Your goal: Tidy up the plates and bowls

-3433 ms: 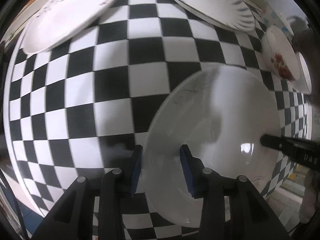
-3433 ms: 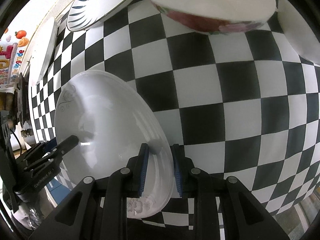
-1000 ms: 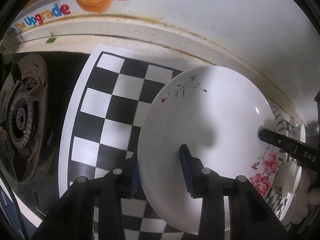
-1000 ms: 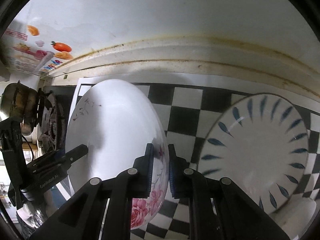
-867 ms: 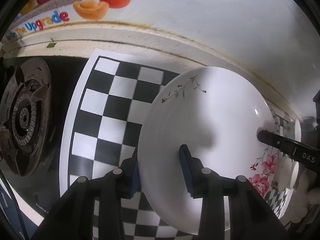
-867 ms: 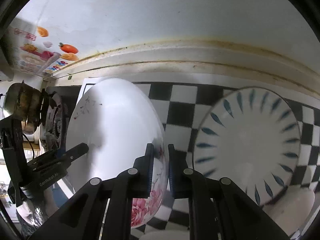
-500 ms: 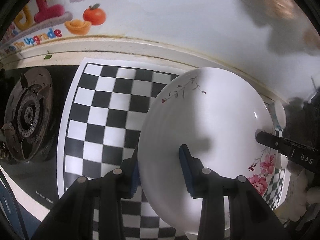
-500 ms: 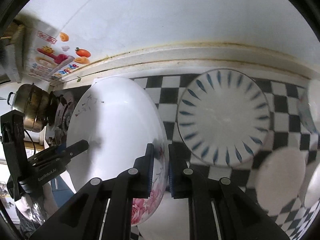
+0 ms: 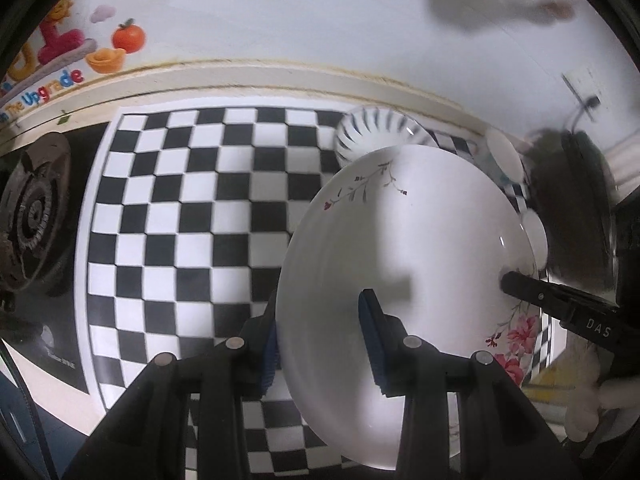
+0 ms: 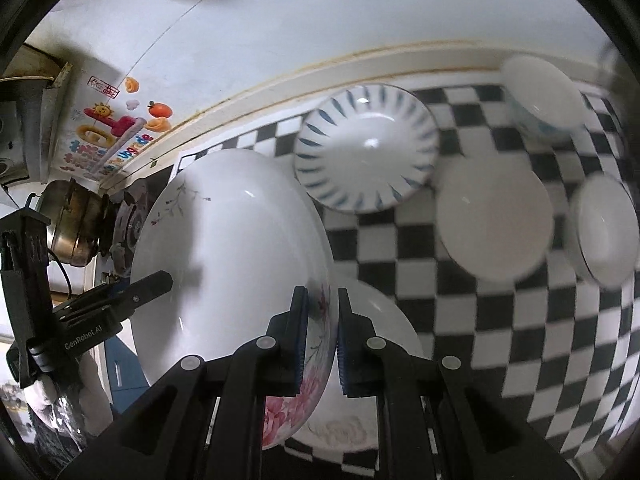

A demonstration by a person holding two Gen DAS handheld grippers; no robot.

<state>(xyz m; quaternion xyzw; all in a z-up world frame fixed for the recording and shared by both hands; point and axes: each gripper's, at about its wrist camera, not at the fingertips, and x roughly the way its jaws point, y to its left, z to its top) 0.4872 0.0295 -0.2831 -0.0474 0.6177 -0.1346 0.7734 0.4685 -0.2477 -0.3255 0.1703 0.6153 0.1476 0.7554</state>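
A white plate with pink flowers and a thin branch pattern (image 9: 420, 240) is held in the air by both grippers. My left gripper (image 9: 320, 344) is shut on its near left rim. My right gripper (image 10: 320, 336) is shut on its opposite rim (image 10: 232, 264), next to the pink flowers. The plate hangs above the black-and-white checkered mat (image 9: 180, 208). Below it in the right wrist view lies a white plate with a faint pattern (image 10: 380, 344). A blue-striped plate (image 10: 364, 152) lies near the wall.
Several white bowls stand right of the striped plate: a plain one (image 10: 496, 216), one further right (image 10: 604, 232) and one at the back (image 10: 540, 96). A gas burner (image 9: 28, 216) and a metal pot (image 10: 76, 224) are left of the mat. The wall carries stickers (image 9: 80, 52).
Both grippers have lifted the flowered plate higher and back from the wall; more of the mat and the bowls now show. Earlier they held a plain white plate over the mat.
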